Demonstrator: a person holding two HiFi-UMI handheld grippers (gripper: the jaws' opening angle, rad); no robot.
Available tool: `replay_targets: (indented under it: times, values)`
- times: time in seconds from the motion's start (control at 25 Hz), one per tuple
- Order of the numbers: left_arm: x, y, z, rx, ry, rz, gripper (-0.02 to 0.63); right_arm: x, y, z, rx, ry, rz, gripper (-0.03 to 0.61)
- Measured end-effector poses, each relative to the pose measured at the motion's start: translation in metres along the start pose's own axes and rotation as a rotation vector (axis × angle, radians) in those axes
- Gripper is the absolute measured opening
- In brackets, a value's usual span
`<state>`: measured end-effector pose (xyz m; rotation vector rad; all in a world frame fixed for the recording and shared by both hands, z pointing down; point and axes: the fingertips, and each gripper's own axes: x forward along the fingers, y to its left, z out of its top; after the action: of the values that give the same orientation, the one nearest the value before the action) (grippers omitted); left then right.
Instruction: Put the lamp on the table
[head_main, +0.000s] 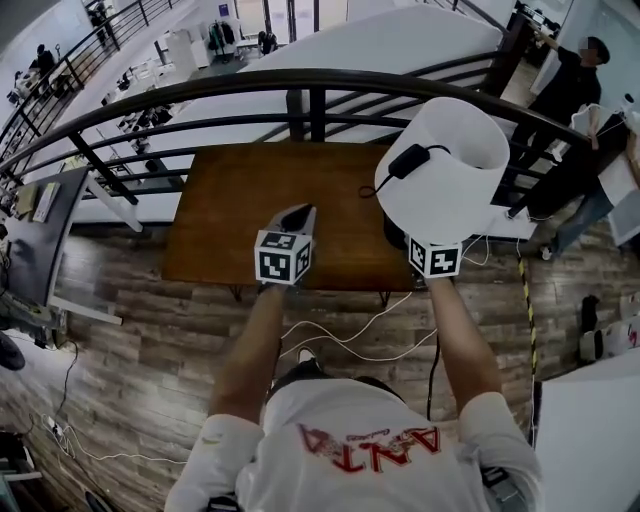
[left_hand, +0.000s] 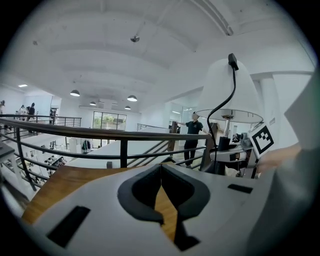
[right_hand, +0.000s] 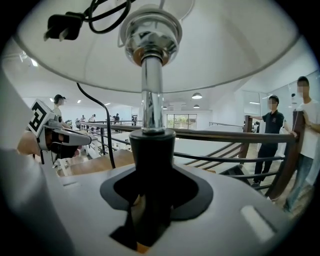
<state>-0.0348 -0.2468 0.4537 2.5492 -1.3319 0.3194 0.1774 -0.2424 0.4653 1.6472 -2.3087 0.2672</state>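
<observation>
Right gripper clenched on the lamp by its black stem, above the table's right edge; left gripper closed, empty, over the table; set down so near that edge, the top-heavy lamp could topple off

Lamp in right tool over table's right end, left tool over table's near edge, railing behind table

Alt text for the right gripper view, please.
The right gripper is shut on the black stem of a lamp, whose white shade fills the top of the frame. Beyond lie a wooden table and a dark railing.
</observation>
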Motion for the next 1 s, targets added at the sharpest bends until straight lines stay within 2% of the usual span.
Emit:
replay_targets:
  times: [0.2,0.44,0.68,1.0]
  values:
    - [0.023,0.037,0.005,0.018,0.01,-0.036,0.009,0.037,0.008,0.007,0.028,-0.008,-0.031,0.146]
    - [0.051,0.053,0.003,0.018,0.035,-0.069,0.009,0.063,0.002,0.005,0.069,0.011,-0.058,0.147]
    - [0.079,0.061,-0.001,0.0,0.042,-0.086,0.009,0.093,-0.026,-0.004,0.091,0.034,-0.081,0.146]
    - [0.134,0.076,0.0,-0.023,0.046,-0.06,0.009,0.16,-0.083,-0.011,0.079,0.041,-0.1,0.146]
